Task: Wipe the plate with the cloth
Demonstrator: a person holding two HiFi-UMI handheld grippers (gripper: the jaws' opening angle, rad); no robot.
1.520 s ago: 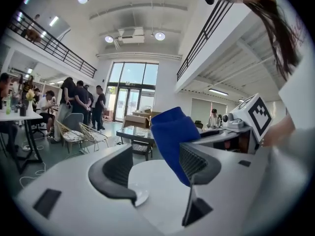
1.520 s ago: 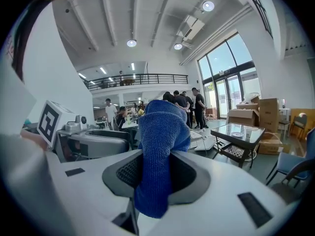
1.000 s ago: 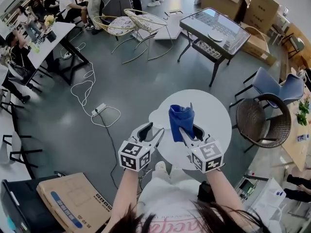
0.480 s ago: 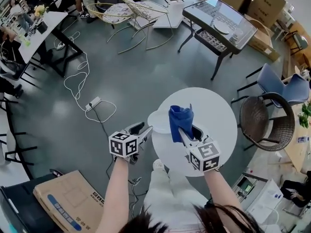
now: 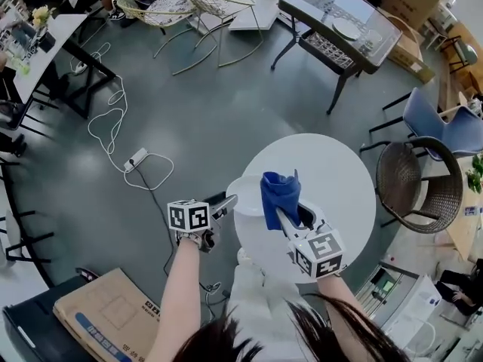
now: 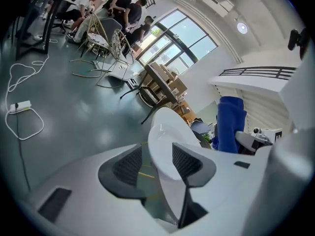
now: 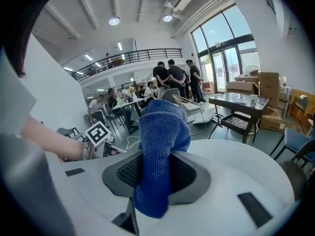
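A white plate (image 5: 243, 193) lies at the left edge of the round white table (image 5: 339, 187). My left gripper (image 5: 225, 204) reaches in from the left. In the left gripper view the plate's rim (image 6: 165, 136) stands between the jaws of the left gripper (image 6: 155, 163). They are closing, and a gap still shows beside the left pad. My right gripper (image 5: 290, 216) hovers over the table just right of the plate, shut on a blue cloth (image 5: 279, 189). The cloth (image 7: 160, 146) sticks up out of the right gripper (image 7: 155, 173).
A wicker chair (image 5: 419, 183) and a blue chair (image 5: 445, 127) stand right of the table. A cardboard box (image 5: 106, 315) lies at lower left. A power strip with its cable (image 5: 136, 159) lies on the grey floor. A glass-topped table (image 5: 339, 25) stands farther off.
Both grippers have sunk toward the table. The left one swung out leftward, rolled, and now has the plate's rim between its jaws. The cloth stays in the right gripper.
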